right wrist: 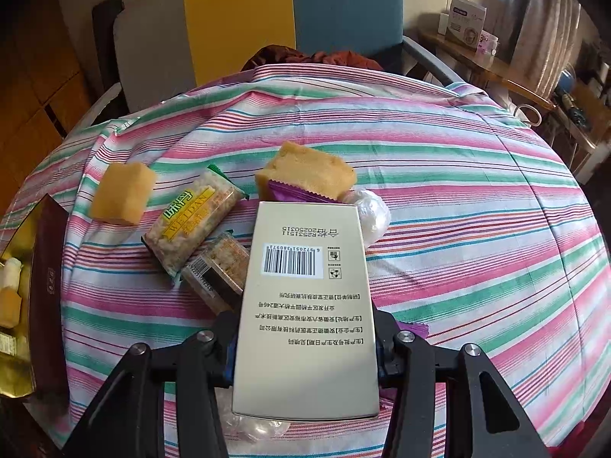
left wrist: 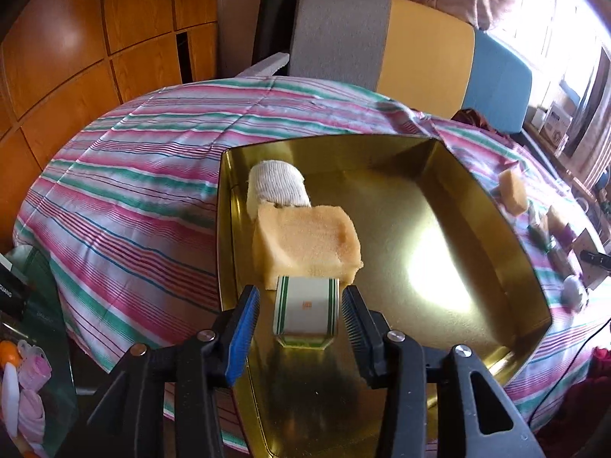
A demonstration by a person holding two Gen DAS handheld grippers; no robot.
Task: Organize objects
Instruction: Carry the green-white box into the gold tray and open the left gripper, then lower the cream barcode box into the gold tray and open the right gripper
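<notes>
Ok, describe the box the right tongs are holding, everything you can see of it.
The box is a flat, pale beige carton, cardboard by the look of it, seen upside down. Its upper face carries a black barcode on a white label, a printed date code, two small symbols and lines of Chinese text. It looks closed and undamaged. The right tongs are shut on its two long sides, holding it above the striped tablecloth, where it hides part of the snack packets and a sponge.

A lived-in home room is shown: a round table is covered by a pink, green and white striped cloth (right wrist: pixel 439 191), a grey, yellow and blue upholstered chair (left wrist: pixel 401 49) is drawn up, and orange wooden panelled cupboards (left wrist: pixel 95 38) are seen behind.
</notes>
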